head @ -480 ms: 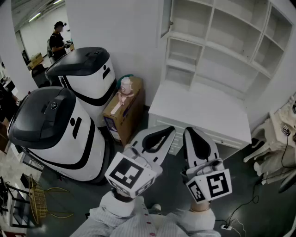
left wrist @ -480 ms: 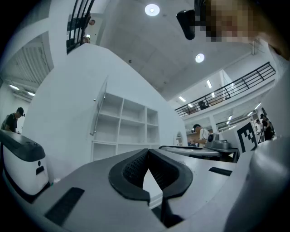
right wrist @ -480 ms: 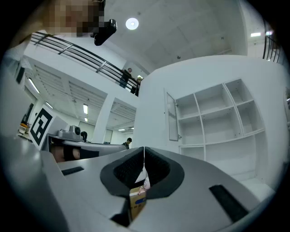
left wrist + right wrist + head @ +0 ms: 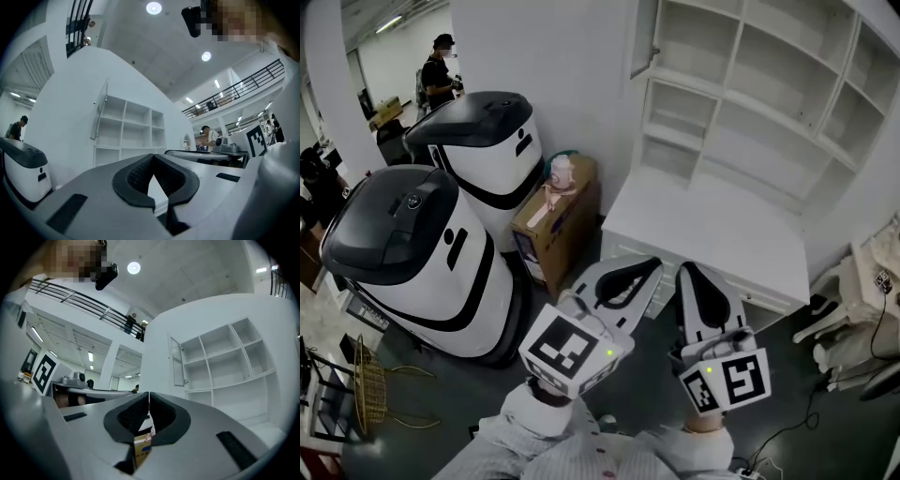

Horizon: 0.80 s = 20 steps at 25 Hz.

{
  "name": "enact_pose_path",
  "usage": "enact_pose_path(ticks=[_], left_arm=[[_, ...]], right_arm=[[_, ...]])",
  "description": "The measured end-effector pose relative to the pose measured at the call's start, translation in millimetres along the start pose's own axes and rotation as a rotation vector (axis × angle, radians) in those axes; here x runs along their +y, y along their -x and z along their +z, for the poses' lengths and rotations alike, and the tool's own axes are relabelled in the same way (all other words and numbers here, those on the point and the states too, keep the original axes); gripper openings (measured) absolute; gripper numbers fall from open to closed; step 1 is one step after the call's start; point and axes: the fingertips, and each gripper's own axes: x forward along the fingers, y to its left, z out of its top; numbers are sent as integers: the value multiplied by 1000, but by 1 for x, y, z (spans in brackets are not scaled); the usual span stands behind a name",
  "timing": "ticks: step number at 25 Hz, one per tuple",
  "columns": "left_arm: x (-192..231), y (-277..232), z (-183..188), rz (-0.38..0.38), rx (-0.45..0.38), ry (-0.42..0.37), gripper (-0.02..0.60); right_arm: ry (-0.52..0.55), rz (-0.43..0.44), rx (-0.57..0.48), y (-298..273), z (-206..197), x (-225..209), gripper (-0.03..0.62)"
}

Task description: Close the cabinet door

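Observation:
A white cabinet (image 4: 750, 103) of open shelves stands against the wall above a white counter (image 4: 712, 234). Its narrow door (image 4: 642, 37) hangs open at the upper left corner, edge-on to me. Both grippers are held low in front of me, well short of the cabinet. My left gripper (image 4: 649, 265) is shut with nothing in it, and so is my right gripper (image 4: 686, 270) beside it. In the left gripper view the door (image 4: 99, 112) is above and left of the touching tips (image 4: 152, 157). The right gripper view has the door (image 4: 176, 361) to the right of the tips (image 4: 148, 397).
Two large white-and-black machines (image 4: 422, 253) (image 4: 487, 150) stand at the left. A cardboard box (image 4: 558, 220) with a pink thing on top leans between them and the counter. A person (image 4: 441, 70) stands far back left. A gold wire basket (image 4: 366, 394) and a white chair (image 4: 862, 300) sit on the floor.
The head view has shifted slightly, so the room sits a little further right in the picture. Both grippers stay shut in nearly the same places.

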Motion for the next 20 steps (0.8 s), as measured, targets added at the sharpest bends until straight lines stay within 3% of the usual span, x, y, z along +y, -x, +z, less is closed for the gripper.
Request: enact_pose_path(ticks=[20], left_arm=[[-35,-13,-19,63,30,-3,11]], right_arm=[[-53,63,15,37,-19,-20,17]])
